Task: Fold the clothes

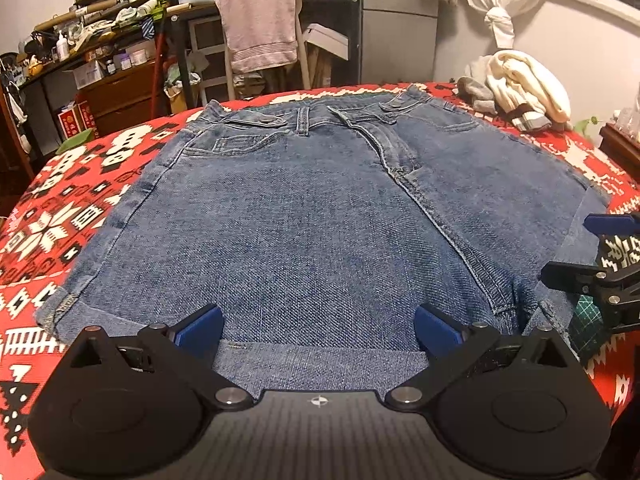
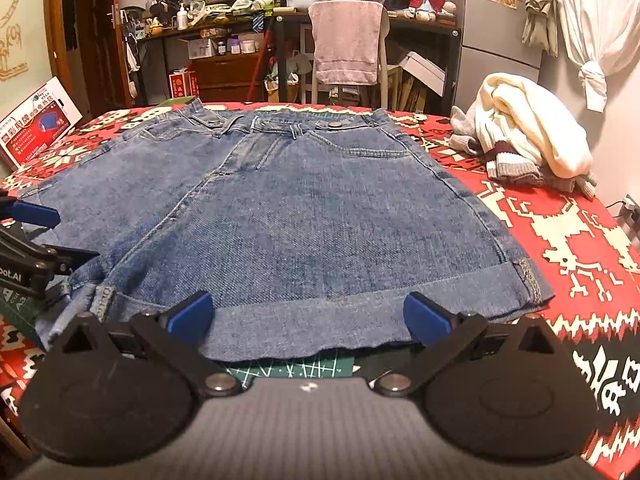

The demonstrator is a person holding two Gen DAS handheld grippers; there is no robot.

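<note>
Blue denim shorts (image 1: 312, 208) lie flat on a red patterned cloth, waistband at the far side and cuffed hems toward me. My left gripper (image 1: 318, 328) is open, its blue pads spread over the hem of the left leg. My right gripper (image 2: 308, 316) is also open over the cuffed hem of the right leg of the shorts (image 2: 304, 216). Each gripper shows at the edge of the other's view: the right gripper (image 1: 600, 256) and the left gripper (image 2: 32, 236). Nothing is between either pair of fingers except the cloth lying under them.
A pile of cream and grey clothes (image 1: 520, 88) (image 2: 528, 140) sits at the far right of the red tablecloth (image 2: 560, 220). A green cutting mat (image 2: 292, 370) peeks out under the near hem. A chair with a pink towel (image 1: 260, 24) stands behind the table.
</note>
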